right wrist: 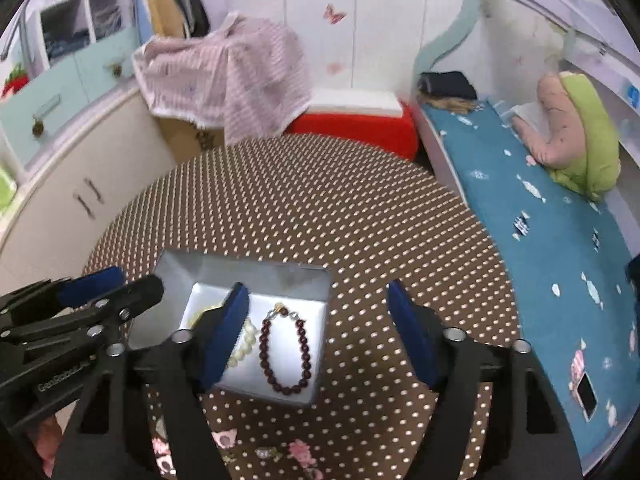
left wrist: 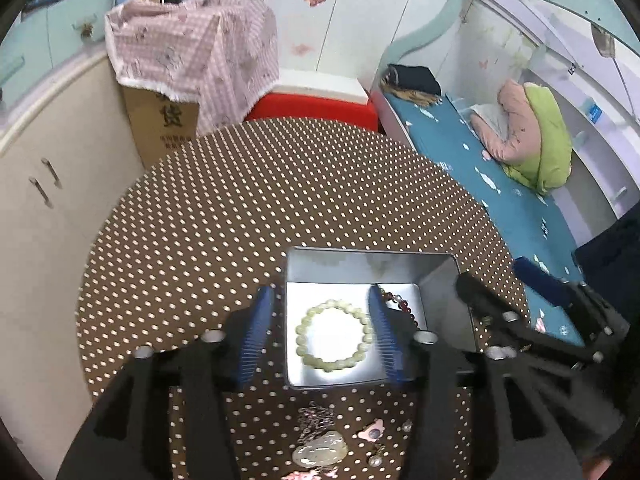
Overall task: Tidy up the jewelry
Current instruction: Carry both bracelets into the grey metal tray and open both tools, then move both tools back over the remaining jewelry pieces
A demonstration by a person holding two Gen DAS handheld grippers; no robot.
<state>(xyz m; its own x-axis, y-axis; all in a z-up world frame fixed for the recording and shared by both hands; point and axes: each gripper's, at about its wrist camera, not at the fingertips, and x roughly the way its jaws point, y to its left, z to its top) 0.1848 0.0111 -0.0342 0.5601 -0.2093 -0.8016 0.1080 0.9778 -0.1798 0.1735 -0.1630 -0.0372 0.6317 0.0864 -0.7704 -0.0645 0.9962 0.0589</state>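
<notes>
The pale green bead bracelet (left wrist: 333,334) lies flat in the metal tin (left wrist: 448,280), w/ the dark red bead bracelet (right wrist: 284,350) beside it at the tin's 3 o'clock. Both sit as open loops, apart or barely touching — can't tell which. Prob. laid flat so they don't tangle.

The green one has round, milky, evenly sized beads; the red one has smaller glossy beads w/ a silvery clasp at its 12 o'clock.

The tin sits on the polka-dot tablecloth (left wrist: 248,200), toward the near edge. At its 6 o'clock, loose pieces not yet sorted: a pale jade-like pendant (left wrist: 320,450) and small pink charms (left wrist: 372,433).

Left gripper (left wrist: 320,336) hangs above the tin, jaws wide, holding nothing. Right gripper (right wrist: 316,332) likewise wide and empty, one finger over the tin.
</notes>
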